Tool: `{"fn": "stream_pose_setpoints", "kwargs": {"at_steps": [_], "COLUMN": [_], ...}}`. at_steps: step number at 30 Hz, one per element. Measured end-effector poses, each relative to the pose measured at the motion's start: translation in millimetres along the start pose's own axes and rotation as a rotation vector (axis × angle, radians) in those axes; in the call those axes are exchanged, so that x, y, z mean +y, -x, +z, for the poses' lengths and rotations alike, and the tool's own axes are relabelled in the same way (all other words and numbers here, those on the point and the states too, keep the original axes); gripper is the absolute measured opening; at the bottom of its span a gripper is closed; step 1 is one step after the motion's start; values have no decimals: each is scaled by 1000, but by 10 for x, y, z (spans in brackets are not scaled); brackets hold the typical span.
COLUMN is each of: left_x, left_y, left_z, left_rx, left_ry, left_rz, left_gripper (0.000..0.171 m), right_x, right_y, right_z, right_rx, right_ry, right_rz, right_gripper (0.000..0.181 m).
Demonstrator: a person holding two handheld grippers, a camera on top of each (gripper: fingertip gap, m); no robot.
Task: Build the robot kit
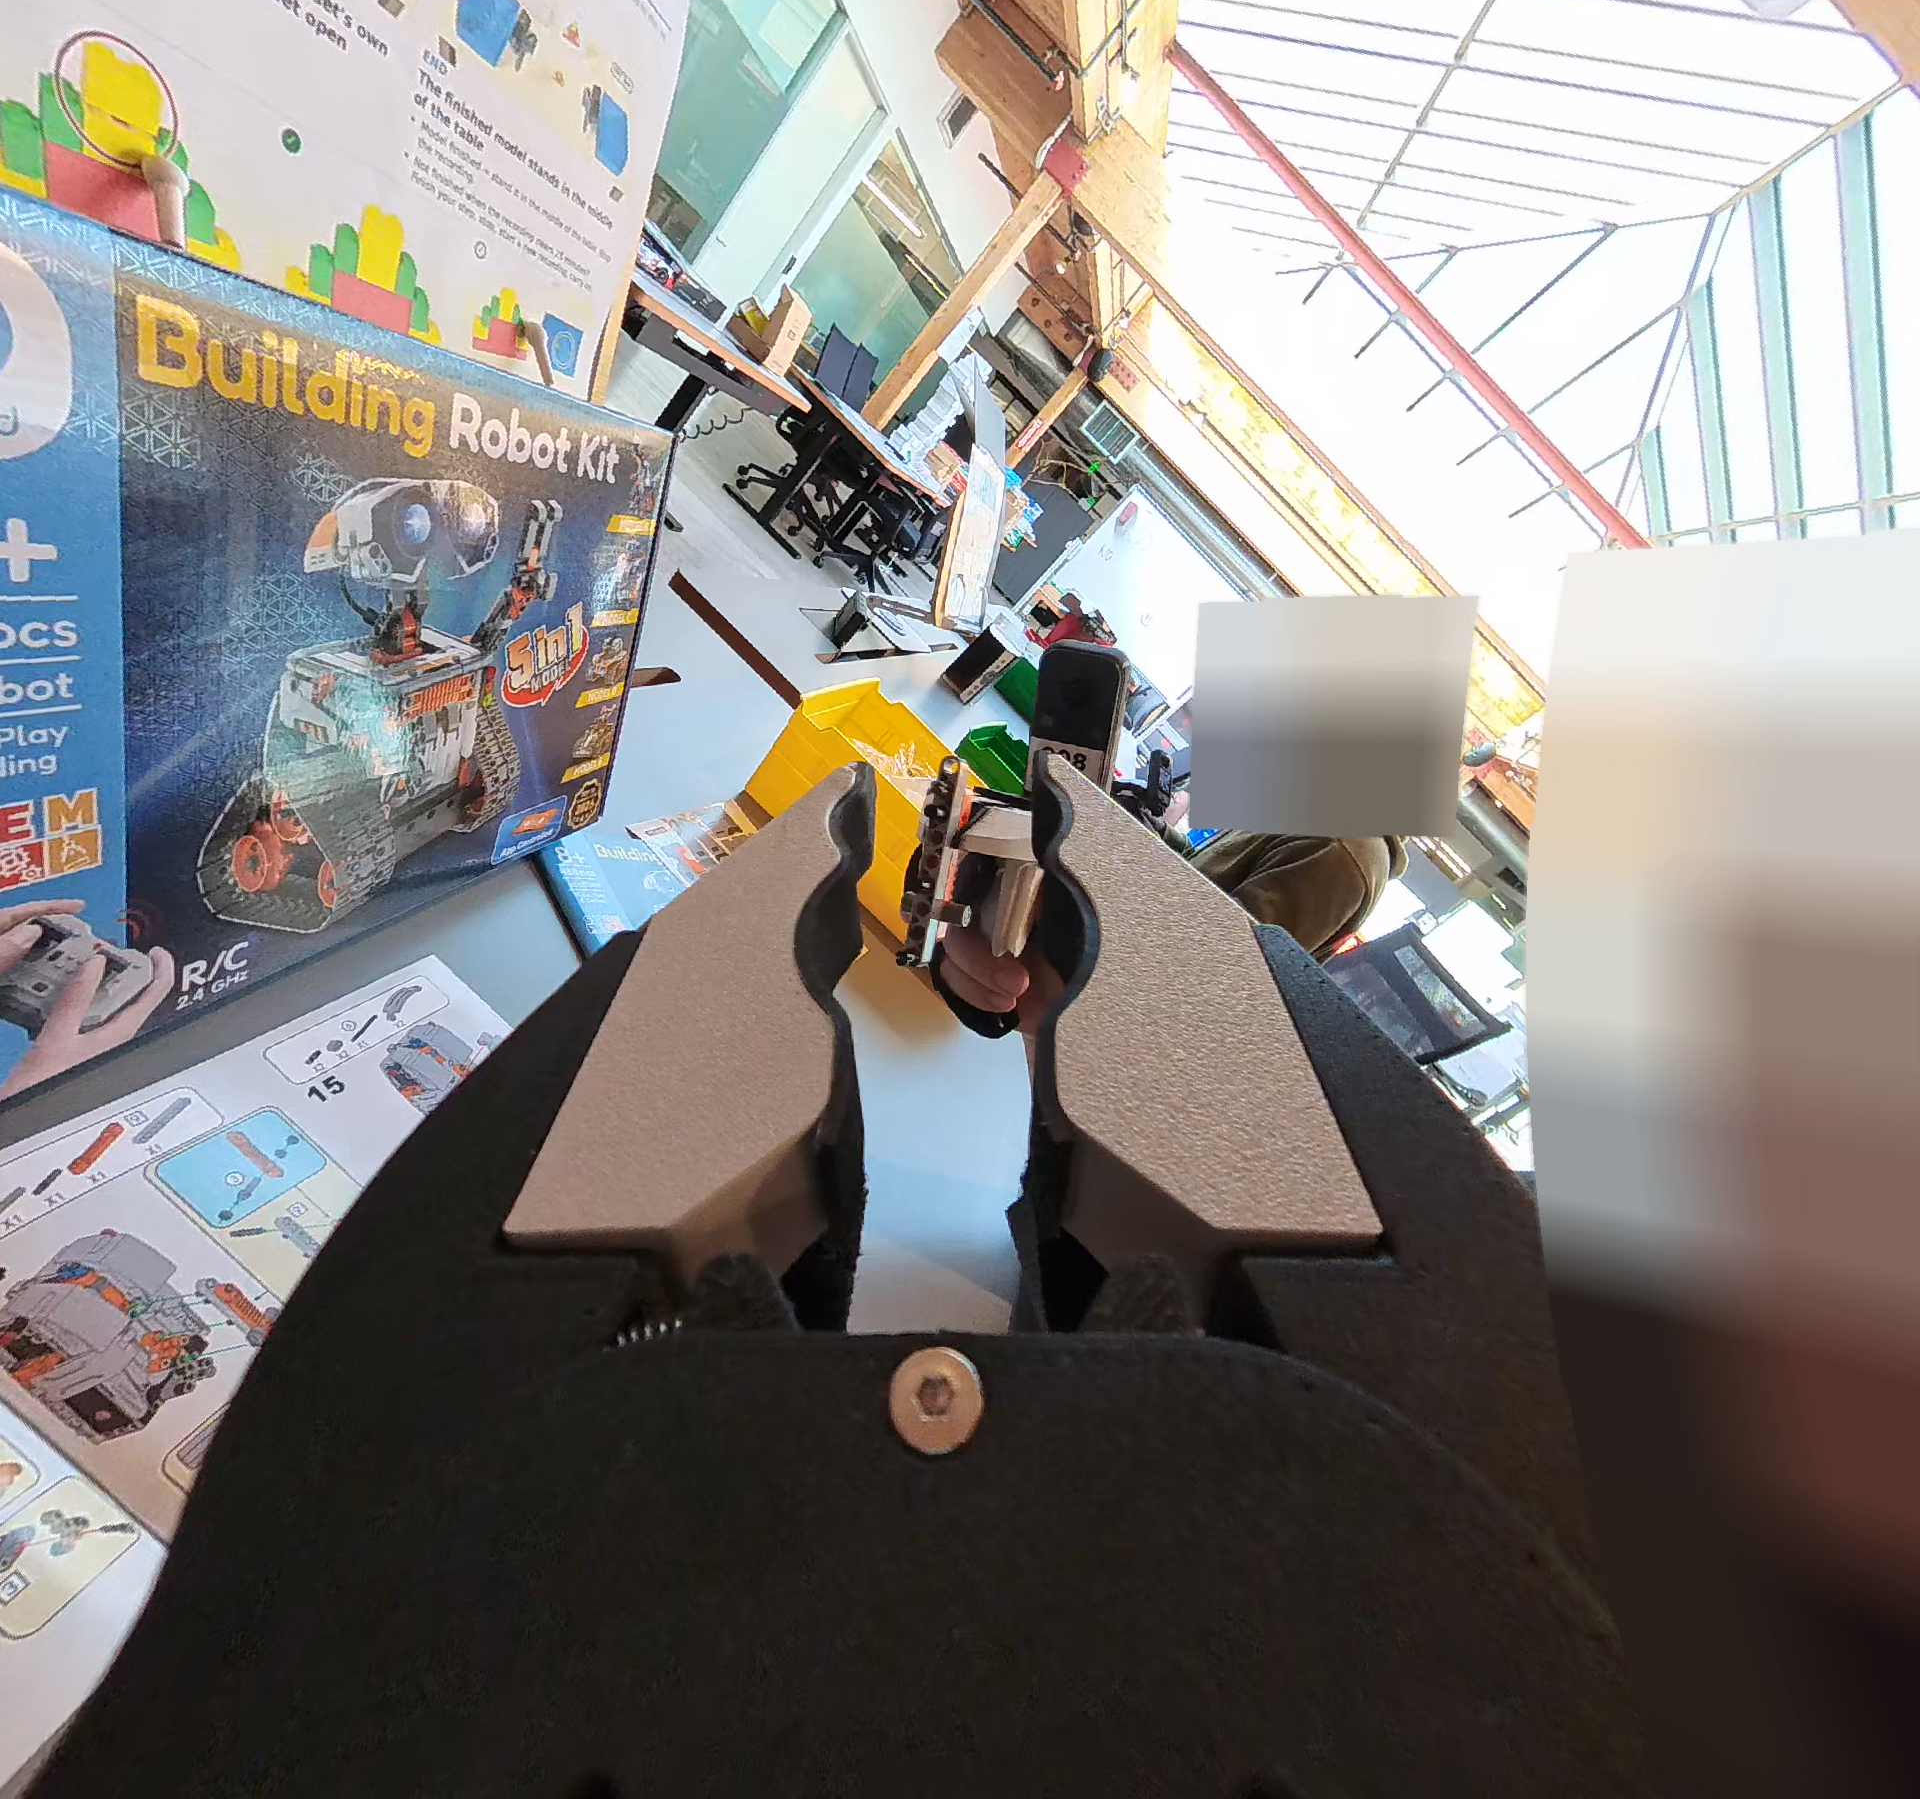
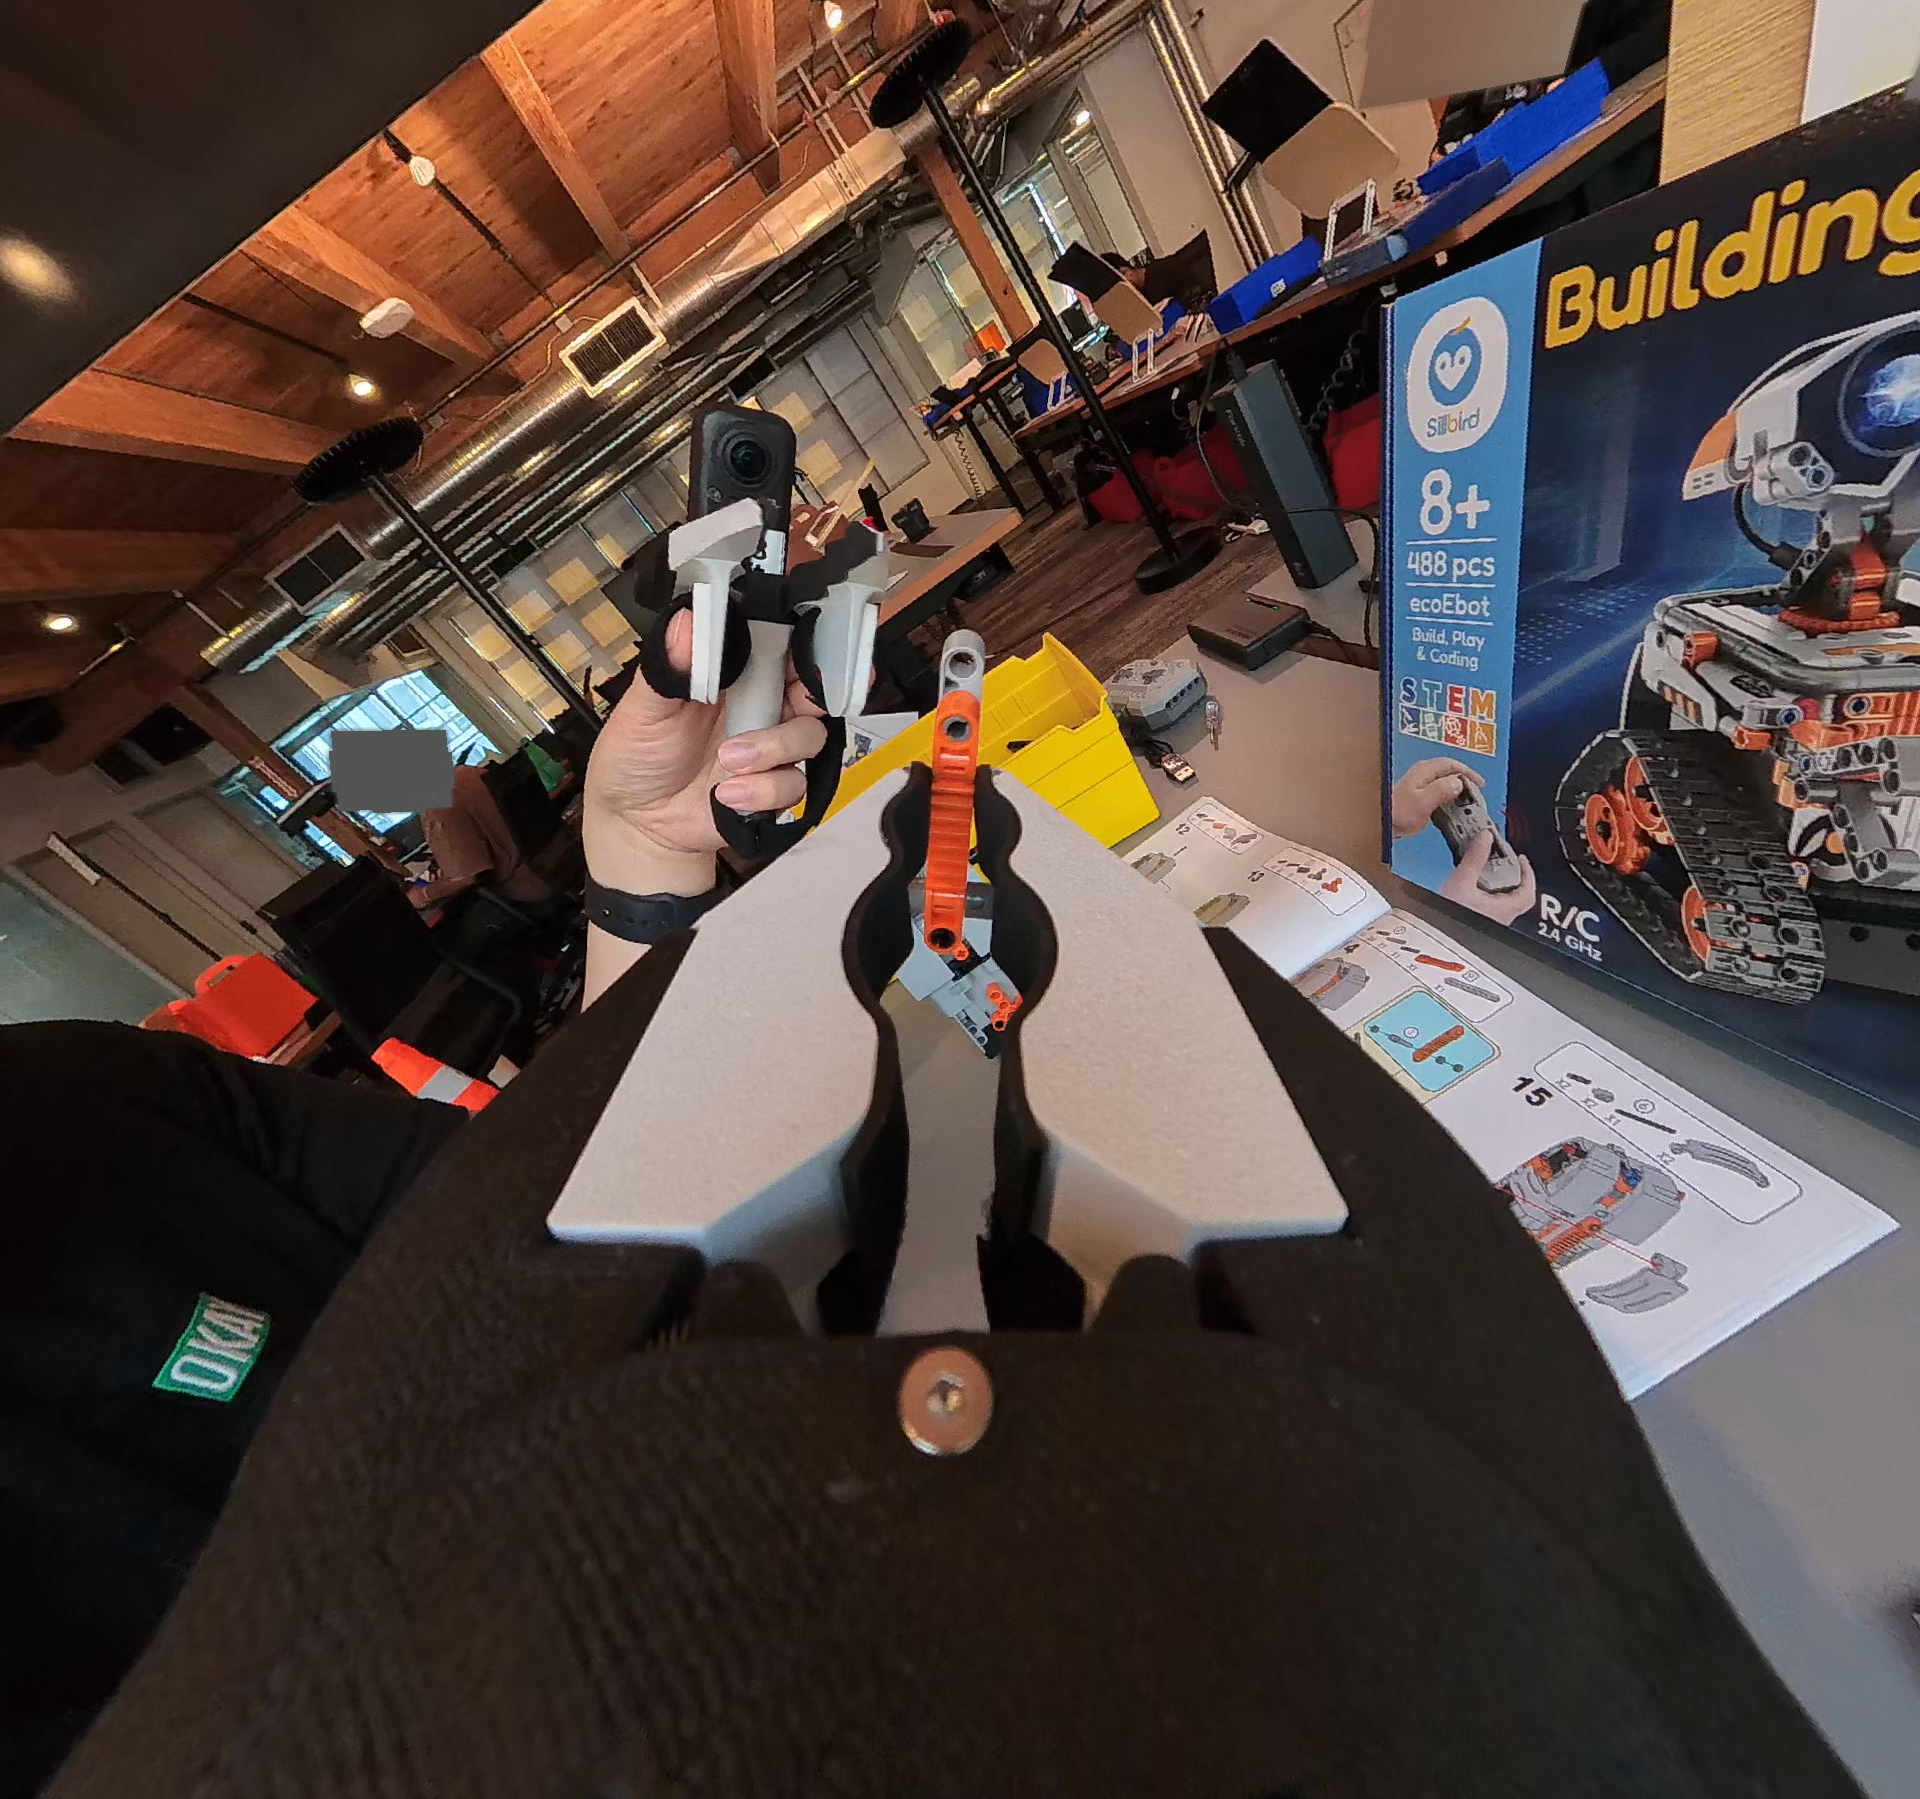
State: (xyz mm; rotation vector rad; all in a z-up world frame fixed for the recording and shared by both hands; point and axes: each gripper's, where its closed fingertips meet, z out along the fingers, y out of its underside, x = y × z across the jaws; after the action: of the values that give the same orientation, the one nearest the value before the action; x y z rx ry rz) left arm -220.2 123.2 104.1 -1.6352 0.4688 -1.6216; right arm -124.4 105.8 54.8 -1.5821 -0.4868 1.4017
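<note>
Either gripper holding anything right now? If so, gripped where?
Right gripper is shut on a small brick assembly, pinching its orange beam about mid-length at the jaw tips. Left gripper is open and holds nothing.

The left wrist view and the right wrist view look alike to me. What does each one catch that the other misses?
Only the left wrist view shows the poster of coloured bricks behind the box, the skylight and the open left gripper, empty.

Only the right wrist view shows the right gripper shut on an orange and grey brick piece, the wooden ceiling and a grey block on the table.

Both show the robot kit box, the open instruction booklet and the yellow bin.
</note>
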Motion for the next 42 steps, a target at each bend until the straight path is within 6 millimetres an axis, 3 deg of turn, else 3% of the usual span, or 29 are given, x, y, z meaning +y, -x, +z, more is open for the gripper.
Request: {"fn": "stream_pose_setpoints", "kwargs": {"at_steps": [8, 11, 13, 16, 17, 19, 21, 23, 26, 29, 32, 34, 38, 42], "left_x": [-62, -85, -140, -89, -13, 58, 114, 287, 706, 1132, 1431, 1479, 1452, 1421], "left_y": [-163, -328, -588, -1343, -1441, -1437, -1357, -1123, -498, 94, 532, 724, 929, 1142], "left_z": [-51, -111, -159, -244, -260, -349, -519, -735, -1129, -1497, -1689, -1726, -1637, -1676], "left_rx": [31, 27, 46, 115, 48, -175, -358, -501, -716, -913, -1081, -1129, -1051, -1111], "left_ry": [-25, -35, -73, -138, -126, -132, -153, -137, -63, -29, 34, 44, -15, -2], "left_rz": [23, 93, 182, 460, 558, 728, 830, 818, 695, 572, 580, 596, 429, 427], "left_gripper": [26, 26, 28, 31, 32, 35, 37, 38, 44, 60, 91, 97, 112, 112], "right_x": [-6, -186, -294, -331, -328, -341, -358, -362, -321, -301, -286, -279, -254, -230], "right_y": [-35, 122, 249, 237, 211, 202, 254, 299, 259, 232, 267, 310, 368, 397], "right_z": [-22, -106, -176, -256, -275, -303, -307, -288, -262, -244, -221, -206, -190, -163], "right_rx": [7, -38, -40, 54, 84, 107, 74, 30, 25, 20, -13, -34, -33, -38], "right_ry": [0, -79, -111, -84, -68, -65, -84, -92, -80, -74, -77, -80, -69, -58], "right_rz": [0, -59, -144, -290, -321, -351, -337, -305, -288, -275, -242, -229, -253, -266], "right_gripper": [5, 5, 6, 5, 6, 6, 6, 5, 5, 5, 5, 5, 5, 5]}}
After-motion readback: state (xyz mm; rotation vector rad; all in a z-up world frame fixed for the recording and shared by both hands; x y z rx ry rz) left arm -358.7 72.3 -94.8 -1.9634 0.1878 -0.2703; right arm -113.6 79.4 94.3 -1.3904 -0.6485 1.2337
